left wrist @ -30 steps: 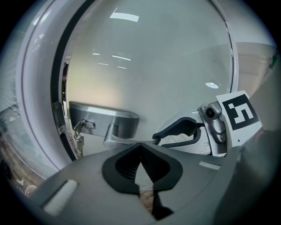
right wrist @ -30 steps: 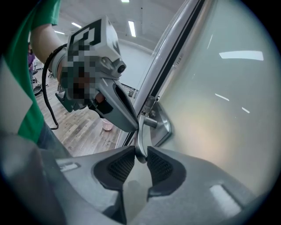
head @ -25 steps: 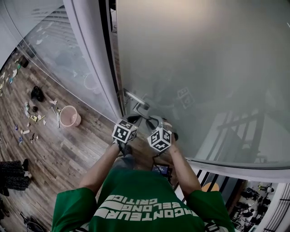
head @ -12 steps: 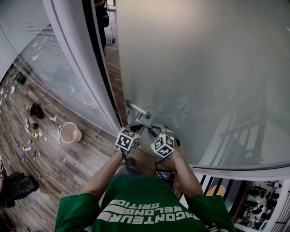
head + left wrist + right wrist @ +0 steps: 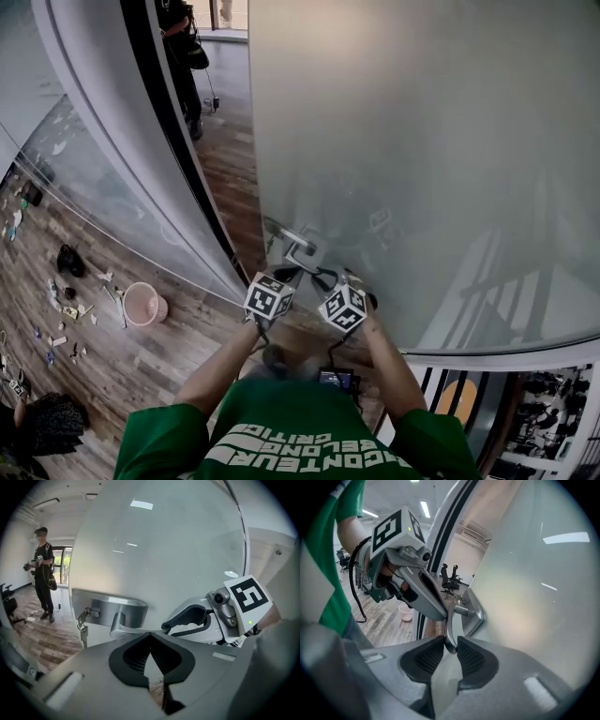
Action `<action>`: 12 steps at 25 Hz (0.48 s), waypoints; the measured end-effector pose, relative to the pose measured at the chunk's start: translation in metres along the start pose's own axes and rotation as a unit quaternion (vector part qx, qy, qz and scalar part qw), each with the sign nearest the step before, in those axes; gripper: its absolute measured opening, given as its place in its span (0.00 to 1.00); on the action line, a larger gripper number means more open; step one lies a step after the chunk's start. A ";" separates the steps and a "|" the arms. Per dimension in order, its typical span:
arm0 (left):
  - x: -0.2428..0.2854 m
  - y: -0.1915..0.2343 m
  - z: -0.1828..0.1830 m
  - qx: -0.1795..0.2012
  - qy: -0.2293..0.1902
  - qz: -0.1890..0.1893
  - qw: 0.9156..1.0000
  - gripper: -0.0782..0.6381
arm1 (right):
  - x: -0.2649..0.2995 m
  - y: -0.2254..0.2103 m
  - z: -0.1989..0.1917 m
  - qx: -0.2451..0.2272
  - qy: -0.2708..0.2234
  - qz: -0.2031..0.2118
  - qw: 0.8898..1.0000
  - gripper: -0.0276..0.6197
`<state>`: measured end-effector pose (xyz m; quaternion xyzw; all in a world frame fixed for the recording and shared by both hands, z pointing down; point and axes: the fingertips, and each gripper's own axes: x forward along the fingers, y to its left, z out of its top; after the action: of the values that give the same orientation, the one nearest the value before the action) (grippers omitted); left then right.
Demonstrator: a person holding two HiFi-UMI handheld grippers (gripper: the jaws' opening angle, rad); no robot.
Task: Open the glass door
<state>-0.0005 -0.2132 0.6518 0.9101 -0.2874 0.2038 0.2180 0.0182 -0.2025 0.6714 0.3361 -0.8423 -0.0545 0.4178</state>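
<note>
The frosted glass door (image 5: 422, 141) stands ajar, with a metal lever handle (image 5: 298, 246) on a plate near its edge. My right gripper (image 5: 450, 646) is shut on the lever (image 5: 451, 625), which runs between its pads. My left gripper (image 5: 150, 637) is shut, its tips against the underside of the lever (image 5: 123, 620), nothing between the pads. In the head view both grippers sit side by side at the handle, the left gripper (image 5: 284, 275) left of the right gripper (image 5: 323, 277). A key (image 5: 83, 626) hangs from the lock plate.
The door frame (image 5: 141, 141) curves along the left of the gap. A person (image 5: 178, 37) stands beyond the doorway on the wooden floor. A pink bucket (image 5: 142, 304) and scattered litter (image 5: 64, 300) lie behind the glass wall at left. Dark railings (image 5: 441, 384) are at lower right.
The door has swung further open, the gap at its left edge has widened, and the person beyond has come into sight. Both grippers stayed on the handle and shifted slightly right.
</note>
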 end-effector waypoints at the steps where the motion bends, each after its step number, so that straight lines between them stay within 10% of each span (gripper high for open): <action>1: 0.005 0.003 0.002 0.000 0.002 -0.002 1.000 0.13 | 0.004 -0.005 -0.002 0.003 0.002 -0.001 1.000 0.17; 12: 0.073 0.037 0.035 -0.010 0.018 -0.012 1.000 0.13 | 0.041 -0.071 -0.027 0.048 0.023 -0.015 0.998 0.17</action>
<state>0.0402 -0.2902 0.6697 0.9074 -0.2742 0.2149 0.2352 0.0581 -0.2774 0.6899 0.3693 -0.8290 -0.0119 0.4197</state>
